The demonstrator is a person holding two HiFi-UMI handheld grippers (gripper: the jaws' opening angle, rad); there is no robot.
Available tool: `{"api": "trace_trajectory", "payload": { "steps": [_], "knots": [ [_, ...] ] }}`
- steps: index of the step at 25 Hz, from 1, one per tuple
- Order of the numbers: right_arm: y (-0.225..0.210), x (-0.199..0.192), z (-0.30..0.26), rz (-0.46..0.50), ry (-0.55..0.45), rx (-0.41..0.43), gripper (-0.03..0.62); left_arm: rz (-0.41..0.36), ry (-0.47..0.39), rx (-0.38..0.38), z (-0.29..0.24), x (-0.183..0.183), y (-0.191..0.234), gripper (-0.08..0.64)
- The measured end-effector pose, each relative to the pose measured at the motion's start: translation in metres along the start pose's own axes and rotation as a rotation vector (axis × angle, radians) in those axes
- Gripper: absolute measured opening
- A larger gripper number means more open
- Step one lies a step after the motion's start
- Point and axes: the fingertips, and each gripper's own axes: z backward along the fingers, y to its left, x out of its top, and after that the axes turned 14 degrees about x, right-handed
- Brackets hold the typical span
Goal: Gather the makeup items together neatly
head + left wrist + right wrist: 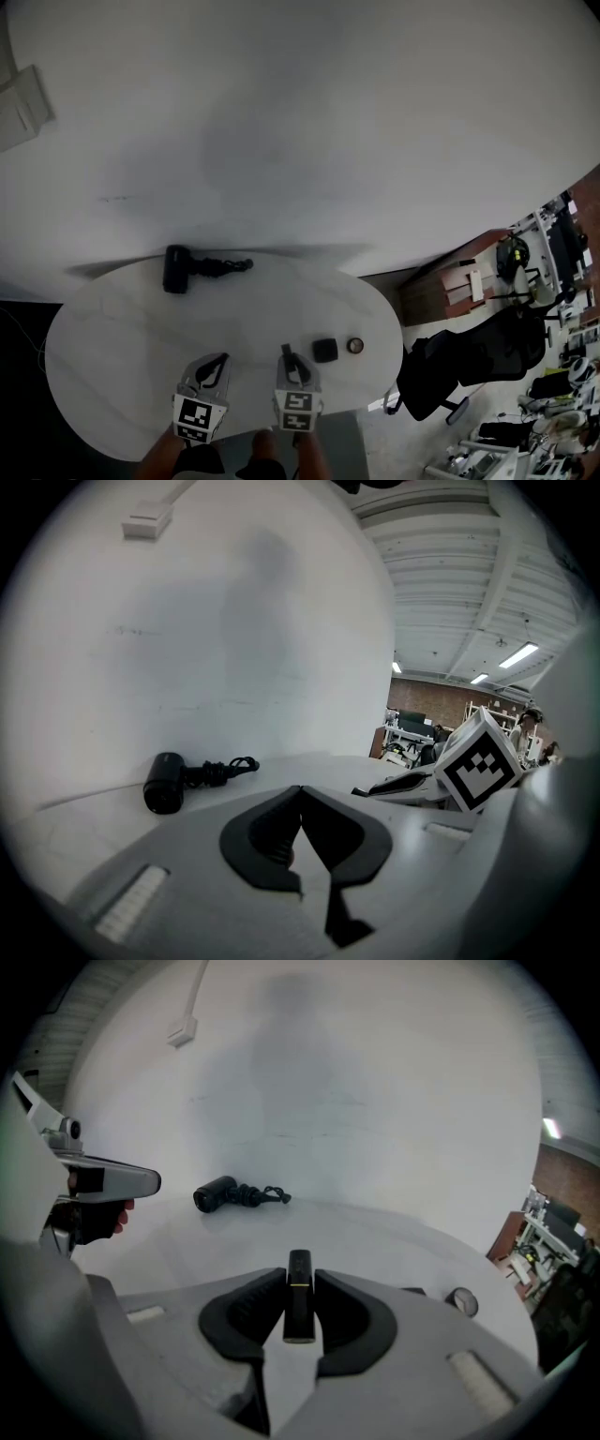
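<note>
Item held: a slim black tube [298, 1312] with a gold band, clamped in your right gripper [300, 1279] at lower centre of frame. Your left gripper [300, 791] is pinched together on nothing. Step, likely: delivery; next, set the tube just beside the black compact [324, 350] and round pot [355, 346] at the lower right of the table [112, 375], without nudging either.

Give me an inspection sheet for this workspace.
Surface: white oval table.
Job's things: black tube in right gripper; black square compact and small round pot side by side near the table's right edge.
Clutter: black hair dryer at the far edge.
Grippers: left gripper shut, empty; right gripper shut on the tube.
Cables: cord bunched beside the dryer.
Surroundings: white wall; office chair, desks at right.
</note>
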Motion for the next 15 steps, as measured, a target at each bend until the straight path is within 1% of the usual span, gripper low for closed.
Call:
{"api": "trace_trajectory", "payload": {
  "steps": [5, 9, 15],
  "knots": [
    [-0.012, -0.019, -0.007, -0.034, 0.019, -0.022, 0.100, -0.012, 0.024, -0.022, -0.008, -0.016, -0.008, 0.011],
    [-0.019, -0.031, -0.015, -0.064, 0.027, -0.032, 0.100, -0.022, 0.051, -0.023, -0.012, -0.027, -0.009, 0.011],
    [-0.026, -0.046, -0.023, -0.098, 0.044, -0.046, 0.100, -0.020, 0.066, -0.030, -0.015, -0.038, -0.010, 0.011]
  ]
}}
